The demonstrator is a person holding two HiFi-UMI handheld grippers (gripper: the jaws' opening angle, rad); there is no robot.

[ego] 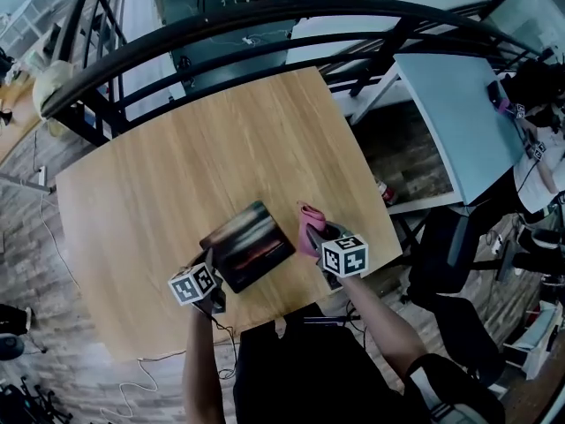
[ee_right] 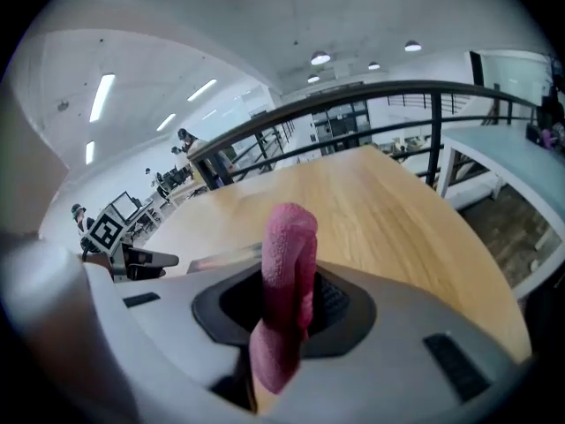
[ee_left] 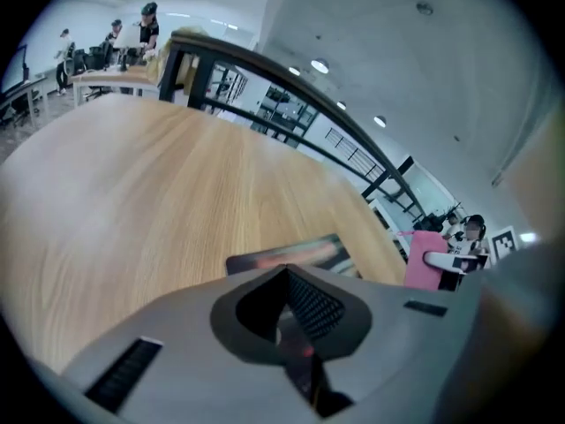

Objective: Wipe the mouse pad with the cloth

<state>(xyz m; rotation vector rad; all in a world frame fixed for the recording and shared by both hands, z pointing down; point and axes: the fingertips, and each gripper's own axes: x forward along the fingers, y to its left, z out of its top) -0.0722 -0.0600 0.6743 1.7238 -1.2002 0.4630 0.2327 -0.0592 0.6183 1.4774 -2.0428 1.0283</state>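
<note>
**A:** Where's the mouse pad (ego: pixel 249 246)?
**B:** On the wooden table (ego: pixel 221 140), toward its 6 o'clock edge. It's dark with a reddish print and lies skewed to the table edge.
**A:** Left gripper (ego: pixel 214 276)?
**B:** At the pad's 7 o'clock corner. The jaws are drawn narrow, pinched on that corner.
**A:** Right gripper (ego: pixel 320 238)?
**B:** At the pad's 3 o'clock, just beside it. The jaws are clamped on the pink cloth (ego: pixel 309 222), which stands out of them as a folded roll pointing to 12 o'clock.
**A:** Is the cloth touching the pad?
**B:** Can't tell. It's close beside the pad's edge.
**A:** Surroundings?
**B:** A black curved railing (ego: pixel 265 11) past the table at 12 o'clock.
</note>
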